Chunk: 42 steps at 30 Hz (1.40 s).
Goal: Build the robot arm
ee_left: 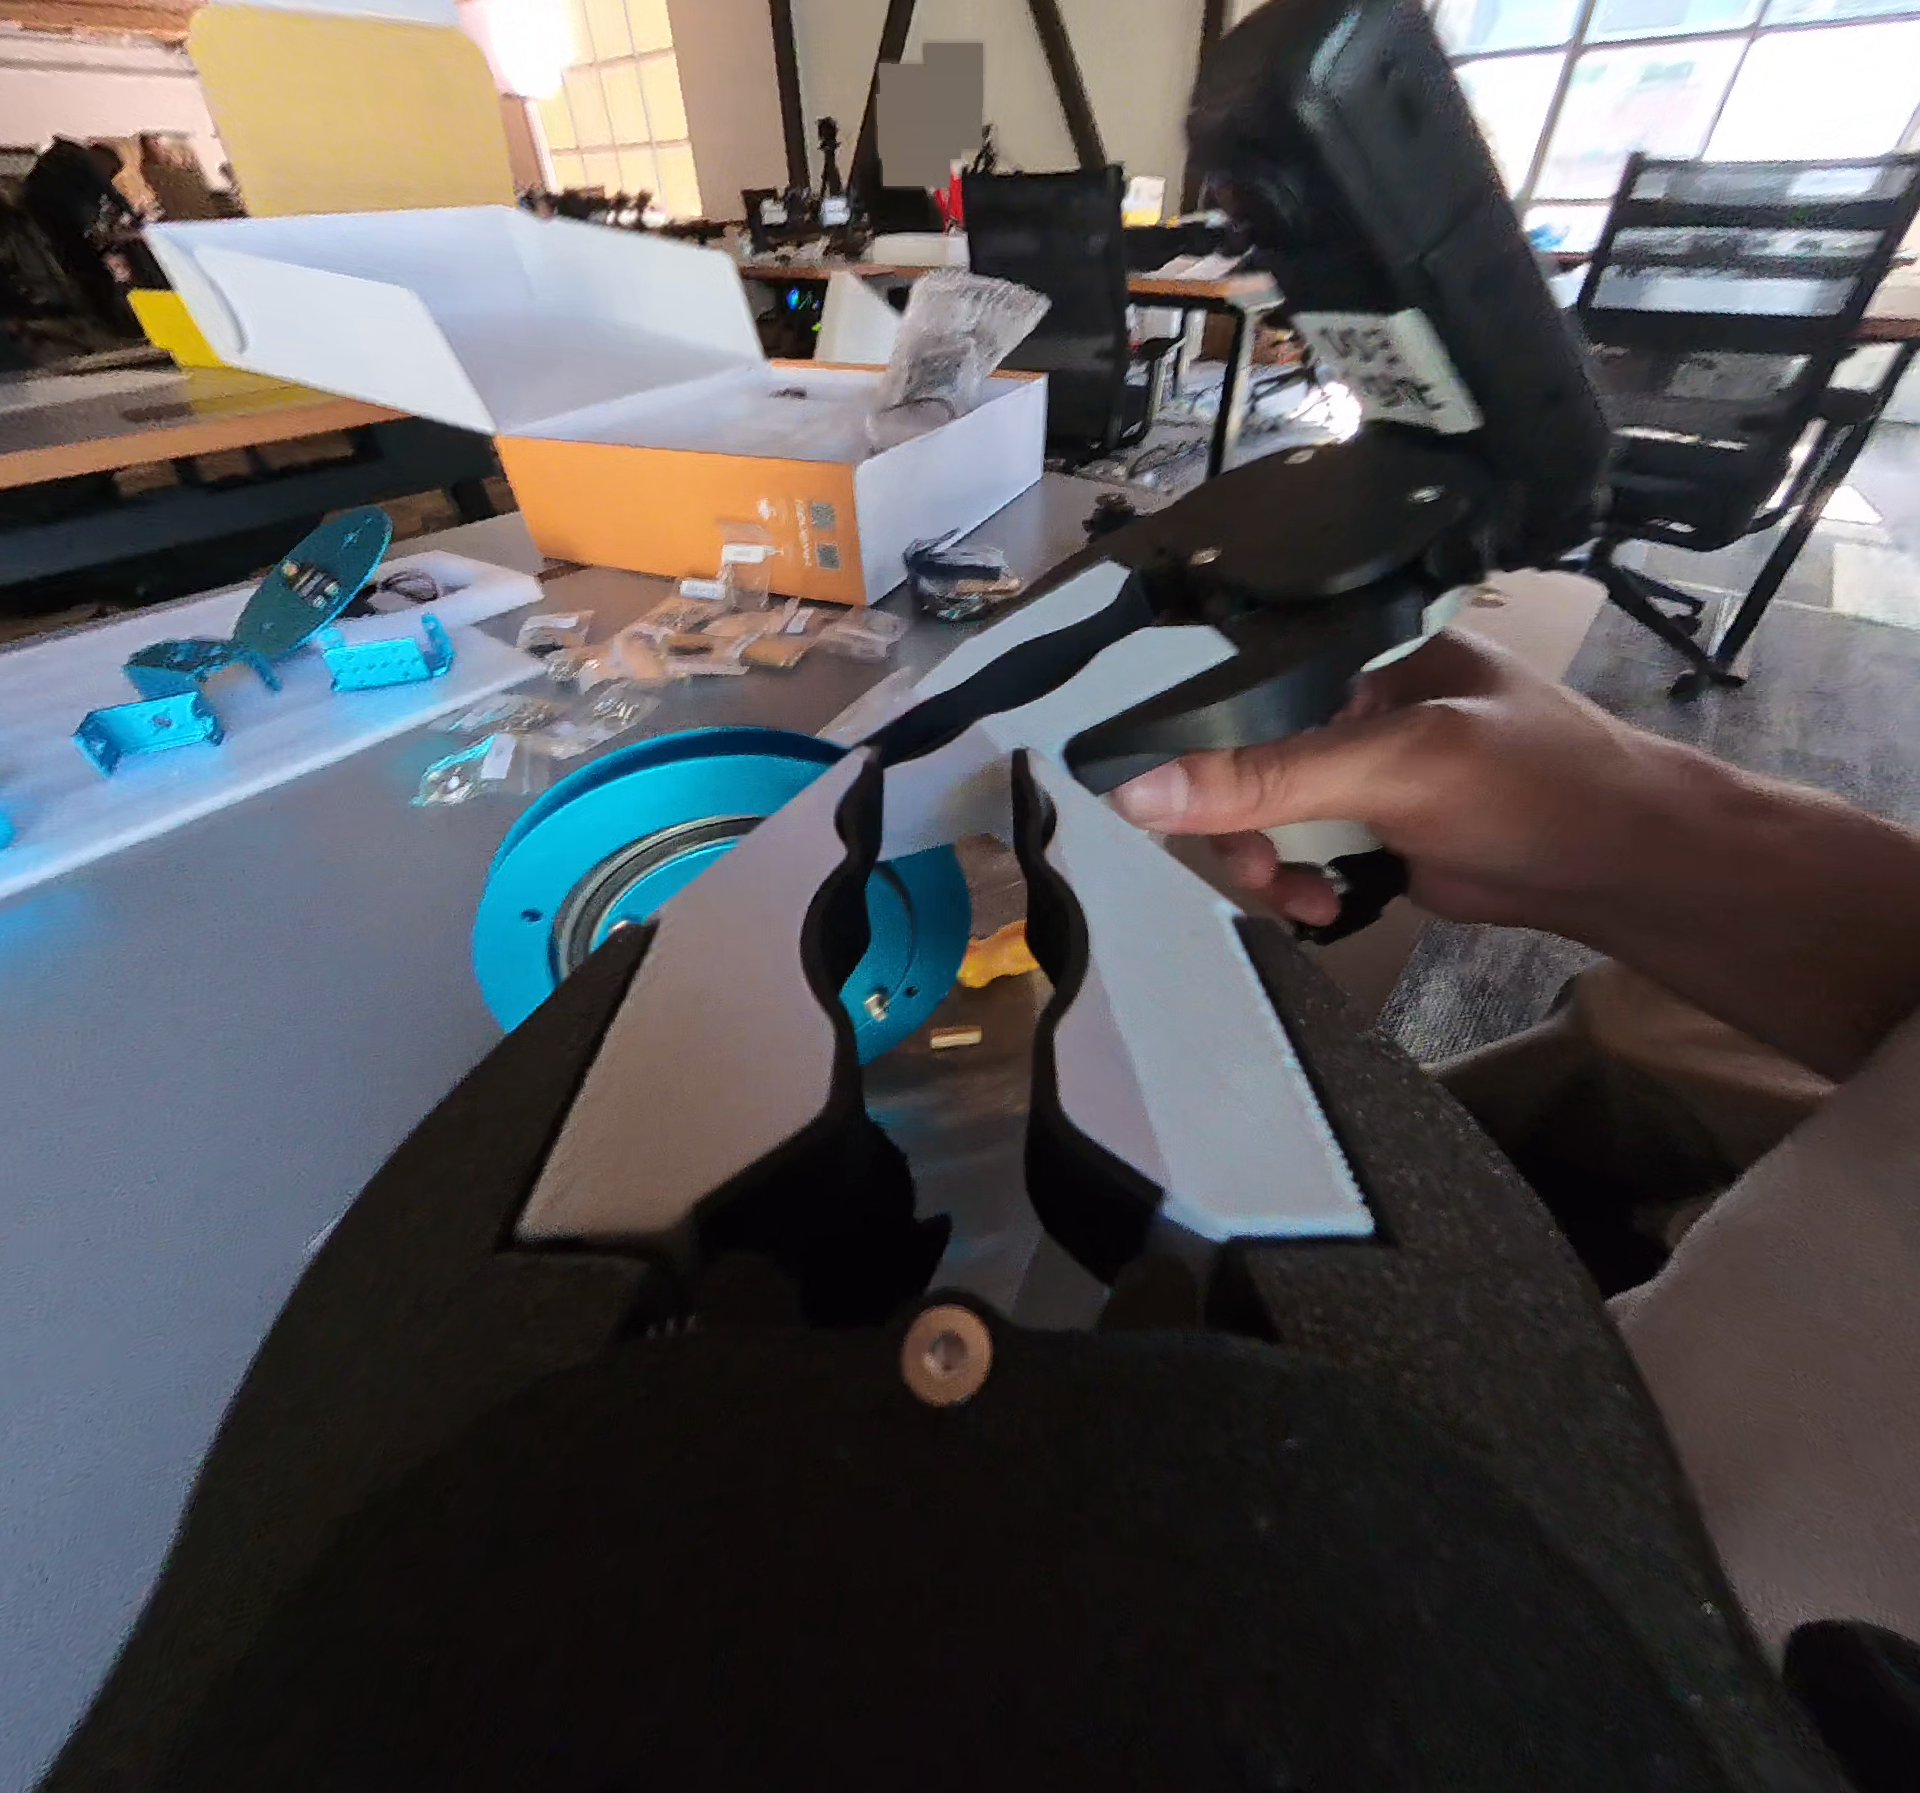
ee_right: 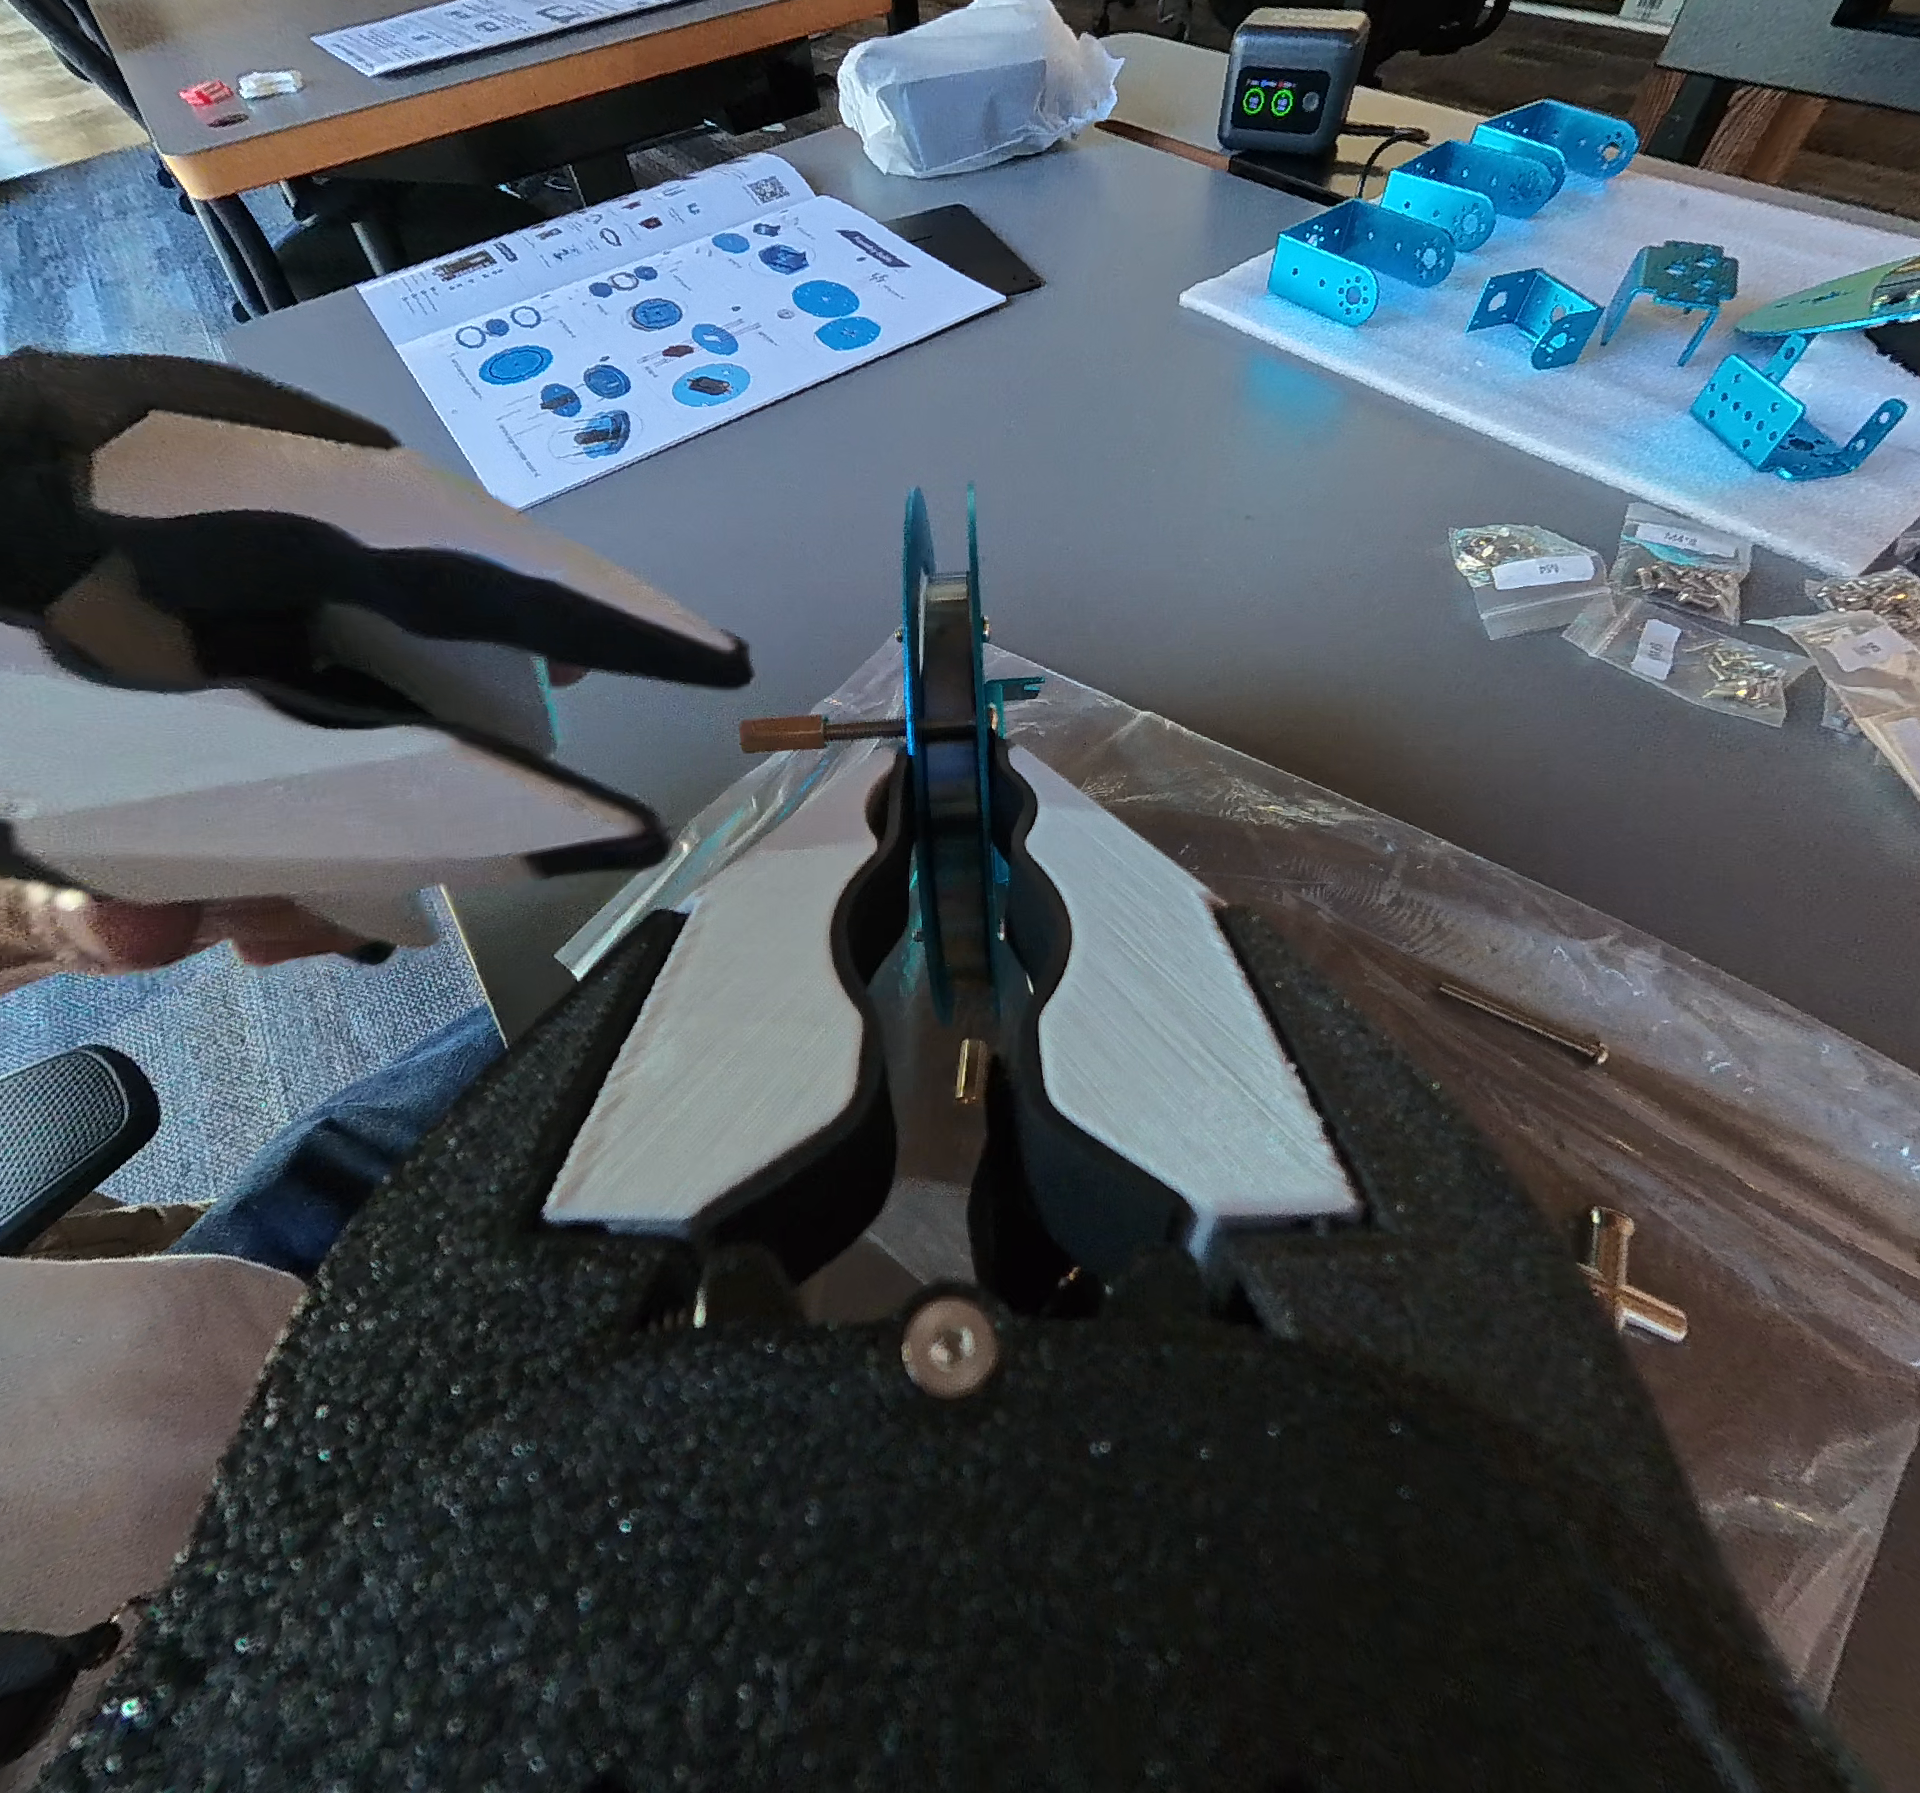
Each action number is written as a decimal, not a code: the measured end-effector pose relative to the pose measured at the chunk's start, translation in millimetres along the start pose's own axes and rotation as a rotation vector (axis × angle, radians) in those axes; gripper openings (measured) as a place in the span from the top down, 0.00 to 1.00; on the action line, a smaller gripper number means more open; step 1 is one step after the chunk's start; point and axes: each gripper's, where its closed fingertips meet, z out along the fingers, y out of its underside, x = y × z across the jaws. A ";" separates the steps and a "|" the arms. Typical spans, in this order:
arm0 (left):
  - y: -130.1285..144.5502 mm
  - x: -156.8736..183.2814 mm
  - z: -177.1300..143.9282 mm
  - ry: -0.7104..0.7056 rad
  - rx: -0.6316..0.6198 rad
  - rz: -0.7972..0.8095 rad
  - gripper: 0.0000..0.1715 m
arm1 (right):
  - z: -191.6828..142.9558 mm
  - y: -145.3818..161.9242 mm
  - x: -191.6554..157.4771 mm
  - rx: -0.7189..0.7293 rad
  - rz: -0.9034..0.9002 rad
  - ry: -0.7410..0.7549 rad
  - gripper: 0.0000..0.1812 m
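1. Jaws of the right gripper [ee_right: 951,808] are clamping the blue disc assembly [ee_right: 943,663] upright, over a plastic bag [ee_right: 1455,964]
2. The left gripper [ee_left: 945,787] is hovering with jaws apart, empty, just left of that disc, near its brass standoff [ee_right: 774,733]

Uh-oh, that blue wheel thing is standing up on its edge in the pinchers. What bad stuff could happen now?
The right gripper pinches the blue disc assembly only near its lower edge, so it might tip or slip out. A bolt with a brass standoff sticks out sideways toward the open left gripper; a bump could knock it loose. Loose brass pieces and a long screw lie on the slippery plastic bag and could roll away.
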 end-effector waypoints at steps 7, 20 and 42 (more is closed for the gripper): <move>29.4 -8.6 8.2 -0.012 -0.103 -0.067 0.83 | 0.5 -0.2 0.0 -0.003 -0.003 -0.002 0.93; 33.2 -15.1 3.7 -0.035 -0.108 -0.086 0.84 | 0.7 -0.1 -1.2 -0.003 -0.002 -0.007 0.93; 22.4 -16.5 4.1 -0.055 -0.086 -0.055 0.83 | 0.8 0.7 -1.6 -0.006 -0.003 -0.009 0.93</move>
